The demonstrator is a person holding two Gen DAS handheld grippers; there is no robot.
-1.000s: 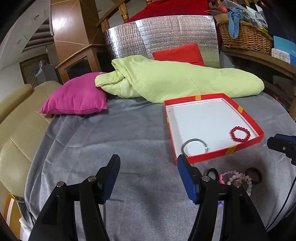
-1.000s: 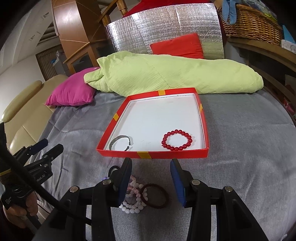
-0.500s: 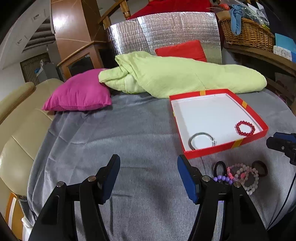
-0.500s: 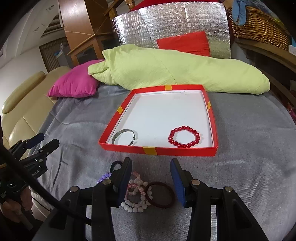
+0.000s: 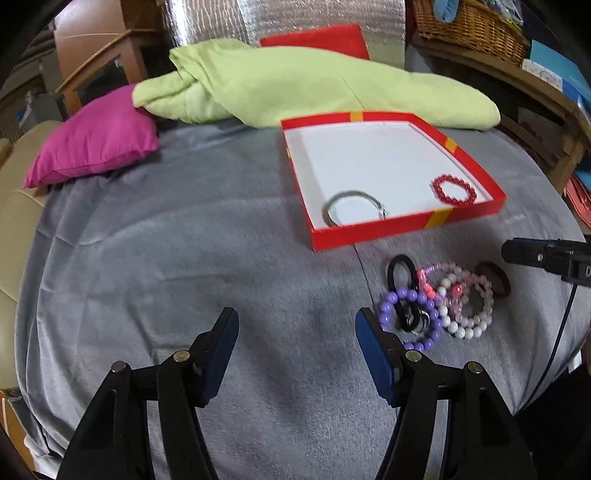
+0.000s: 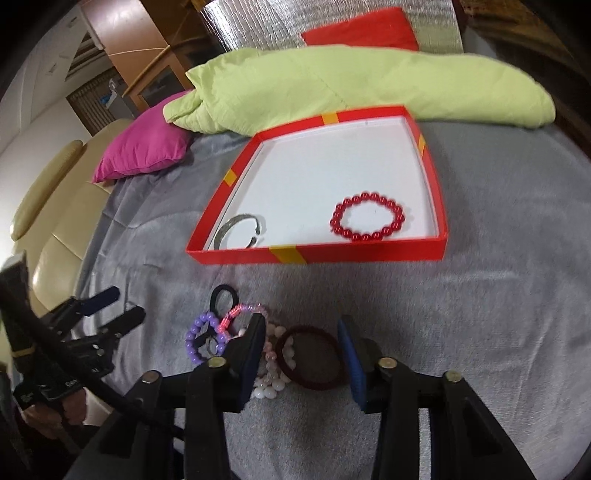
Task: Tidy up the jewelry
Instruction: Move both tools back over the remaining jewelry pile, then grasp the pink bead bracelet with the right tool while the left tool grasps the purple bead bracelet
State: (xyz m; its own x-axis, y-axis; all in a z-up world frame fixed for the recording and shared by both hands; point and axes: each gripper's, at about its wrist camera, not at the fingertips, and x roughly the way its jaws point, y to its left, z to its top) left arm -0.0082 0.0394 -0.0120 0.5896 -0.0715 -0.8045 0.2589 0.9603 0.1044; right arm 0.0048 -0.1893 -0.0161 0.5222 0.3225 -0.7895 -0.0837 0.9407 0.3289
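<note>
Right wrist: round glossy red-bead bracelet (image 6: 367, 217), fuzzy grey cloth (image 6: 480, 314).

Lighting: even, indoor, soft shadows. Quality: slight motion blur throughout; strong fisheye bending, dark vignetted corners; mild glare on silver foil panel (image 5: 295, 18).

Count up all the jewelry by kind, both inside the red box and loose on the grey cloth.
Beaded bracelets: 5 (red, purple, white, pale pink, thin pink)
Plain bands: 2 (black, dark red)
Silver bangle: 1
Total: 8, though the loose pile overlaps.
</note>
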